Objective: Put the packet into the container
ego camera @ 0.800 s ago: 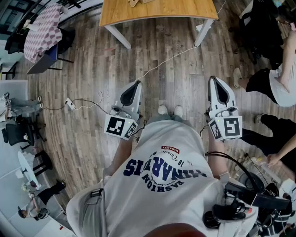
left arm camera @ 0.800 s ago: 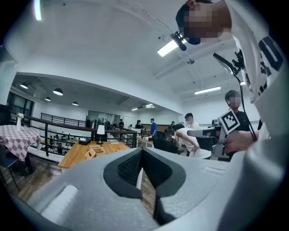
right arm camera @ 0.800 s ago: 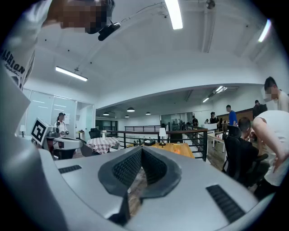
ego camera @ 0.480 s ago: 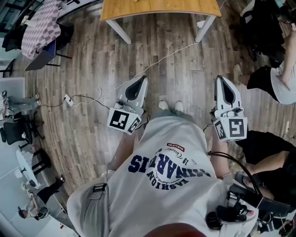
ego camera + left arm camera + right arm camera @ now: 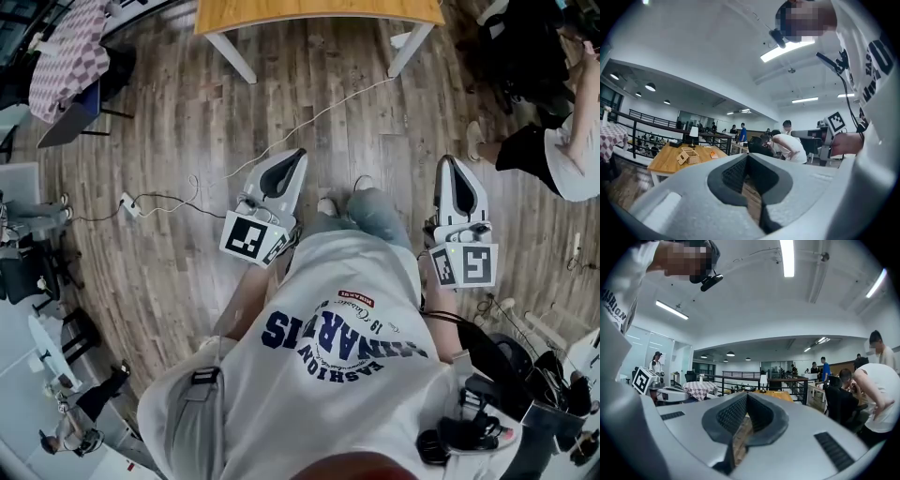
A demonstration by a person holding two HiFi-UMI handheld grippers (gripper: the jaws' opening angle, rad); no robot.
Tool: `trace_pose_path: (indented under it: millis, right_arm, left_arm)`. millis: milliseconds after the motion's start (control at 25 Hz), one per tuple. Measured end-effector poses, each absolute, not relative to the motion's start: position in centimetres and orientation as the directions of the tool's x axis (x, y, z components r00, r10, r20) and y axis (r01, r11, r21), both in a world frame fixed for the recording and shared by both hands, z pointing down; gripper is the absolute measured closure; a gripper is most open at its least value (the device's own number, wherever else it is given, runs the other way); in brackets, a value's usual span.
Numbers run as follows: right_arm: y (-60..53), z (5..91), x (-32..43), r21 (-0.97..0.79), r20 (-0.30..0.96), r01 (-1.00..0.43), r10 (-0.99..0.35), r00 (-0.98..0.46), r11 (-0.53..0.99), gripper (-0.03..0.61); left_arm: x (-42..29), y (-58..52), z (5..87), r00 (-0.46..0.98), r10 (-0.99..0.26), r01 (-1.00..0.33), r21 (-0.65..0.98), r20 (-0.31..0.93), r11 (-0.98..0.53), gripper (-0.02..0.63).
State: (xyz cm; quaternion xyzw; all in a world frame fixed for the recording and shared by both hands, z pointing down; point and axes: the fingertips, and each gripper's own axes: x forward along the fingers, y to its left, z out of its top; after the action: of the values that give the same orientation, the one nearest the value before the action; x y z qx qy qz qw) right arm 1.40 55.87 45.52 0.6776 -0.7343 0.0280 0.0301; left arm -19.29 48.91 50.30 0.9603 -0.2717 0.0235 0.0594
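Observation:
Both grippers hang in front of my body over the wooden floor, nothing in either. My left gripper (image 5: 298, 153) is shut, its jaws meeting tip to tip in the left gripper view (image 5: 746, 155). The right gripper (image 5: 449, 161) is shut too, its dark pads together (image 5: 746, 394). A wooden table (image 5: 319, 11) stands ahead at the top edge of the head view. In the left gripper view that table (image 5: 670, 161) carries a small wicker container (image 5: 689, 155) and a flat orange thing (image 5: 714, 154), perhaps the packet; it is too small to be sure.
A white cable (image 5: 309, 117) runs across the floor from the table, with a power strip (image 5: 127, 200) at left. A seated person (image 5: 548, 141) is at right. A checked-cloth table (image 5: 66, 66) stands at far left. Cables and gear (image 5: 506, 403) lie at lower right.
My right leg has swung forward between the grippers. The table has slid toward the top edge of the head view. Both grippers stay shut, and the left one has drifted a little right.

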Motion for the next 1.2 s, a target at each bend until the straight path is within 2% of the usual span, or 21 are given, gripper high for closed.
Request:
trace_pose_path:
  millis: [240, 760, 1200]
  right_arm:
    - [52.7, 46.4, 1.7, -0.030, 0.052, -0.993, -0.992, -0.119, 0.118, 0.569]
    - [41.9, 47.3, 1.2, -0.062, 0.054, -0.959, -0.959, -0.279, 0.276, 0.569]
    - [33.1, 50.2, 8.1, -0.066, 0.141, -0.968, -0.958, -0.250, 0.243, 0.569]
  left_arm:
    - [-19.1, 47.6, 50.8, 0.850, -0.521, -0.526, 0.093, 0.071, -0.845, 0.614]
    - [-20.0, 42.7, 49.7, 0.749, -0.658, -0.661, 0.150, 0.076, -0.735, 0.615]
    - [-13.7, 34.3, 48.6, 0.732, -0.674, -0.681, 0.093, 0.098, -0.727, 0.615]
